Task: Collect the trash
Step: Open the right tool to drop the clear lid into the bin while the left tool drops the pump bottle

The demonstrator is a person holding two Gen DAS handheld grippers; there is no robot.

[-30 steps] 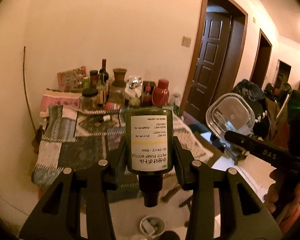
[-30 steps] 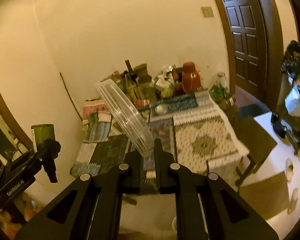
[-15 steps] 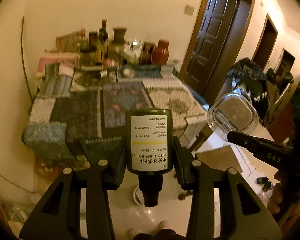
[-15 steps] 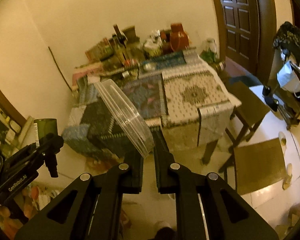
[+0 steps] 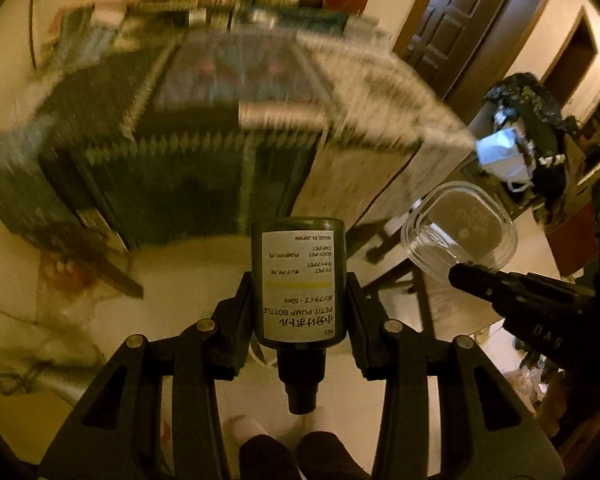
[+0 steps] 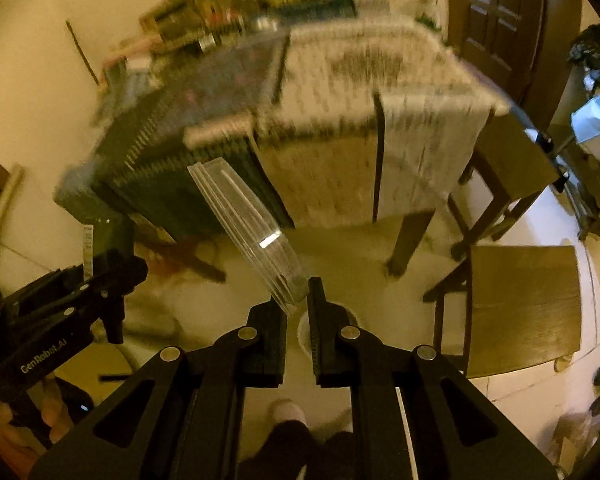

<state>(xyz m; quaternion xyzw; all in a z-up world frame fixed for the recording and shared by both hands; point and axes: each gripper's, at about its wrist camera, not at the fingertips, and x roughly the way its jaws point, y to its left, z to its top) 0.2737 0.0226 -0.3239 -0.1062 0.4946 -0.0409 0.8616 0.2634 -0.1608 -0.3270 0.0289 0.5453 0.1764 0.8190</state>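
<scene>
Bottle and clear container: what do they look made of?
Bottle: dark green, glossy, likely plastic; its paper label prints PET. Clear container: thin see-through plastic, probably, with a glint on its stepped rim. Each sits clamped in its tongs.

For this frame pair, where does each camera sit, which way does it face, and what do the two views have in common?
Left wrist: on the left gripper, angled down past the dark green labelled pump bottle in its jaws; socked feet show below.
Right wrist: on the right gripper, angled down; its jaws pinch the clear plastic lid; legs and the other hand show.
Shared: the cloth-covered table, dark wooden door, floor, and each other's gripper.
</scene>
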